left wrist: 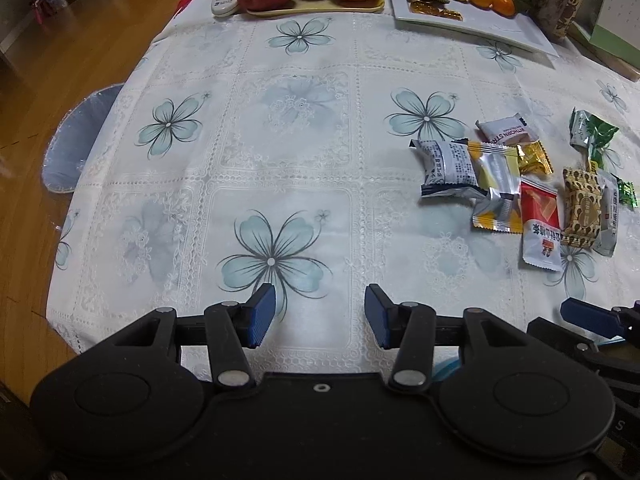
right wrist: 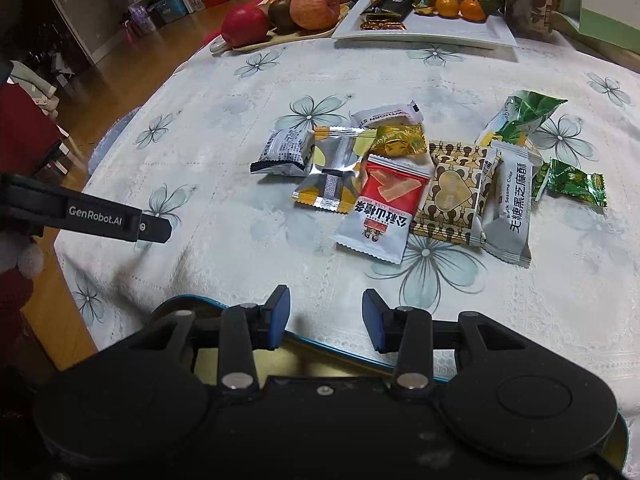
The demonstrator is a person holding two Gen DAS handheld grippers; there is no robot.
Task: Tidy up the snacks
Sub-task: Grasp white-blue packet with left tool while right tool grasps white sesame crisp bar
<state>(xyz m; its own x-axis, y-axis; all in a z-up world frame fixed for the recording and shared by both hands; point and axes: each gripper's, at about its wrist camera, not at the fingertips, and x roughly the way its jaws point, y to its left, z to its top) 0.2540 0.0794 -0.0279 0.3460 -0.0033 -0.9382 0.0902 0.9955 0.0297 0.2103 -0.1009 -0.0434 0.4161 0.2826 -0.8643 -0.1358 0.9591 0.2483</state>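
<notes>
A loose pile of wrapped snacks (right wrist: 400, 176) lies on the flowered tablecloth (left wrist: 280, 120). In it are a red-and-white packet (right wrist: 380, 208), a gold patterned packet (right wrist: 448, 196), a grey sesame crisp packet (right wrist: 512, 204) and green candies (right wrist: 572, 182). My right gripper (right wrist: 326, 318) stands open and empty near the table's front edge, short of the pile, over a round tin (right wrist: 340, 350) with a blue rim and gold inside. My left gripper (left wrist: 320, 316) is open over bare cloth, left of the snacks (left wrist: 500, 184), with nothing between its fingers.
At the back stand a white tray (right wrist: 460, 32) with sweets and tangerines, a fruit plate (left wrist: 312, 10) with apples, a remote control (left wrist: 224, 0) and a jar (left wrist: 556, 4). A stool (left wrist: 76, 140) sits by the table's left edge, above wooden floor.
</notes>
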